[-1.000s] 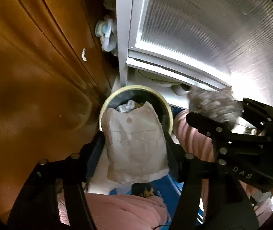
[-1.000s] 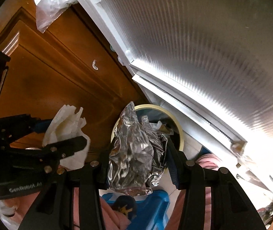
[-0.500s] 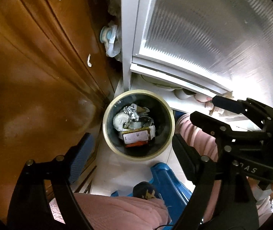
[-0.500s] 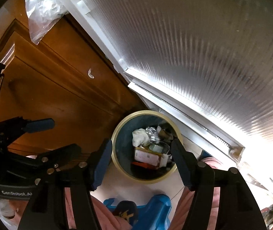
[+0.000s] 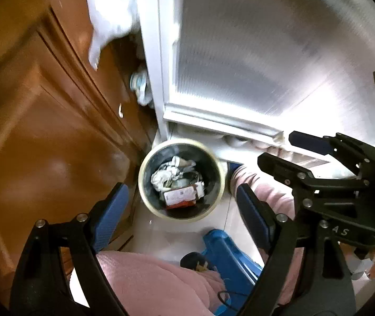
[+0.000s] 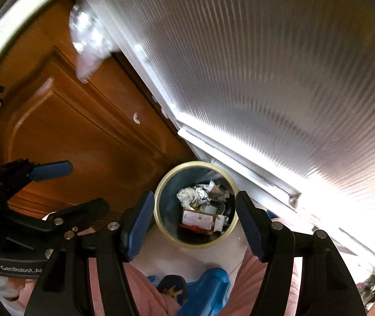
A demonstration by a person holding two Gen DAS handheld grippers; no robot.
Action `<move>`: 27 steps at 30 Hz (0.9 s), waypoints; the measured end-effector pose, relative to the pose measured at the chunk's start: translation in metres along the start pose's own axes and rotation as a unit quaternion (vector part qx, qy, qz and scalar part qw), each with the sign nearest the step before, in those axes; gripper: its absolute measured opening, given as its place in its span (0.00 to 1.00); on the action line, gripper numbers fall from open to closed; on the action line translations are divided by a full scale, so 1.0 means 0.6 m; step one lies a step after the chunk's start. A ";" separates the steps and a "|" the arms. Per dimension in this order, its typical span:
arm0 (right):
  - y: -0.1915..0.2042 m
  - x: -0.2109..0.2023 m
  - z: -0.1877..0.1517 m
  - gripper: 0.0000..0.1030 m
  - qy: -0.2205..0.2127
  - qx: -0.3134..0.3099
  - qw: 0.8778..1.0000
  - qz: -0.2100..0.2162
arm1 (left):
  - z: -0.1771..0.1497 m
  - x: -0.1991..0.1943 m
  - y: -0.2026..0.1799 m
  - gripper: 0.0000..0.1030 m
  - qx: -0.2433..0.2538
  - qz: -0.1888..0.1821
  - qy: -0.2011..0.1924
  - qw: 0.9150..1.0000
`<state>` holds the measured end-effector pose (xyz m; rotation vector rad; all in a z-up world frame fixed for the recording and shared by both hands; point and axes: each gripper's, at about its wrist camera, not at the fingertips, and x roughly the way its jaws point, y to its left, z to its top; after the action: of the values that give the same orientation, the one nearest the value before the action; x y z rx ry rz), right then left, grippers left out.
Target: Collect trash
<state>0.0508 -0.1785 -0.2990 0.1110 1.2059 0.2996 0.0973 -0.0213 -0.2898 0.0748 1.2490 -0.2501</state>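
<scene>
Both wads dropped into bin [image 5: 182,180]; left hand-held gripper [image 5: 179,210] and right hand-held gripper [image 6: 192,222] spread, empty, bin directly below both.

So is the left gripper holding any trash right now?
No, the left gripper is open with nothing between its pads; the tissue lies in the trash bin.

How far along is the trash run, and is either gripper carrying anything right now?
Done: the bin on the floor holds a white tissue, crumpled foil and a carton. In hand: nothing; the left gripper and right gripper are both open and empty above the bin. Left: no loose trash shows in these views, so anything remaining lies elsewhere.
</scene>
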 end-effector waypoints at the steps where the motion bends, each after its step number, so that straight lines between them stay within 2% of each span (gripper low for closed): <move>1: 0.004 -0.015 0.000 0.63 -0.007 -0.001 1.000 0.000 | 0.000 -0.017 -0.003 0.79 0.003 0.000 -0.008 1.000; 16: 0.076 -0.240 0.002 0.63 -0.102 -0.008 0.994 -0.024 | -0.015 -0.218 -0.027 0.79 -0.004 -0.010 -0.102 0.995; 27: 0.129 -0.426 0.029 0.64 -0.181 -0.012 0.982 -0.046 | 0.001 -0.390 -0.026 0.79 -0.018 0.007 -0.185 0.982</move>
<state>-0.0286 -0.1761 -0.0436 0.0836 0.8436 0.2010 0.0259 -0.0025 -0.0673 0.0053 0.8811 -0.2174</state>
